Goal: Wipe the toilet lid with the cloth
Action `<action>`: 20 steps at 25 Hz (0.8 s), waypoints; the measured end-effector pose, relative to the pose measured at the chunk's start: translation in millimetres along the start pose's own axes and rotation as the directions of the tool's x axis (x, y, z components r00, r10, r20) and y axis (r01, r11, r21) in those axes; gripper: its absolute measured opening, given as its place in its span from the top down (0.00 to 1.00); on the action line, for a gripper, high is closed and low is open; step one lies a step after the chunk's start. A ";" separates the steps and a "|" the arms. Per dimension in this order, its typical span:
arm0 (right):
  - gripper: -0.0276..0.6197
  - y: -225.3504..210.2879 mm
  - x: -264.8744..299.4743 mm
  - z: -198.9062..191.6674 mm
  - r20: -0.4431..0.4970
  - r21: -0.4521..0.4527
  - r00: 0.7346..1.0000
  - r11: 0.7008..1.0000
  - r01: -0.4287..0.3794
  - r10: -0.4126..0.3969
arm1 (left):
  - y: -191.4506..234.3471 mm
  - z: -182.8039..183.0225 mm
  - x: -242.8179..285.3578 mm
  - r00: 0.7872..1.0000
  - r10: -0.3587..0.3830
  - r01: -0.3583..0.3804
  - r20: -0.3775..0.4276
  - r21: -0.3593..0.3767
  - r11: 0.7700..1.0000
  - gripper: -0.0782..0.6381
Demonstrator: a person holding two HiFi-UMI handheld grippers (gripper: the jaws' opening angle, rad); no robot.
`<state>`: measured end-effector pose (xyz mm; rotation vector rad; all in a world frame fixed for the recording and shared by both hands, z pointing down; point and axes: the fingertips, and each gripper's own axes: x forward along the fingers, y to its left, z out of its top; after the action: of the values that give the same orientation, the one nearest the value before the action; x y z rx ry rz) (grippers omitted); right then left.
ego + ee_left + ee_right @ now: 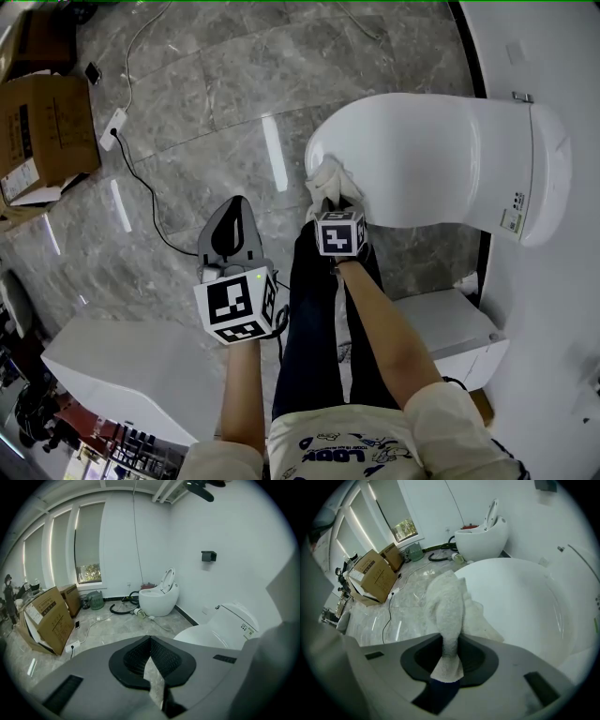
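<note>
Right hand-held gripper (448,660) pinches fluffy white cloth (447,604) against toilet lid (520,602).

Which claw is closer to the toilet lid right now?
Right. The right claw holds the cloth on the toilet lid; the left claw hangs off it, over the floor.

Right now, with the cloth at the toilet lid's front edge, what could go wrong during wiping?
The right hand-held gripper pinches only a narrow bunched end of the cloth, so pressing might pull it loose. The cloth sits at the front rim of the toilet lid; a stroke could slide off toward the floor.
</note>
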<state>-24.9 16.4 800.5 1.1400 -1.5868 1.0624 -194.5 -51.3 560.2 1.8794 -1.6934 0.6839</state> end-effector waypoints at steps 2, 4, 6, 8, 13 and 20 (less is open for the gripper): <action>0.82 0.2 -2.2 0.6 0.000 -0.015 1.000 1.000 -0.014 0.014 | 2.0 3.5 -1.0 1.000 0.005 -0.005 0.004 0.000 1.000 0.89; 0.82 -0.2 -5.9 1.1 0.001 -0.035 1.000 0.999 -0.025 0.025 | 4.0 7.4 -2.4 1.000 0.010 -0.010 0.011 -0.003 1.000 0.89; 0.83 0.6 -12.0 3.0 0.010 -0.054 0.999 0.998 -0.032 0.033 | 6.2 12.1 -4.5 1.000 0.015 -0.015 0.015 -0.005 1.000 0.89; 0.83 2.4 -20.4 7.5 0.027 -0.070 0.999 0.997 -0.040 0.042 | 7.0 18.0 -6.5 1.000 0.018 -0.018 0.019 -0.008 1.000 0.89; 0.83 10.7 -52.7 37.4 0.126 -0.076 0.988 0.994 -0.079 0.088 | 4.6 38.8 -11.9 0.999 0.024 -0.023 0.047 -0.020 1.000 0.89; 0.83 17.1 -139.1 109.1 0.333 -0.044 0.930 0.988 -0.149 0.155 | -5.5 81.5 -27.3 0.995 0.027 -0.023 0.093 -0.043 0.999 0.89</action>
<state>-34.6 -55.2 638.3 1.2517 -1.9749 0.9863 -189.3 -85.5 481.2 1.8910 -1.7777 0.5740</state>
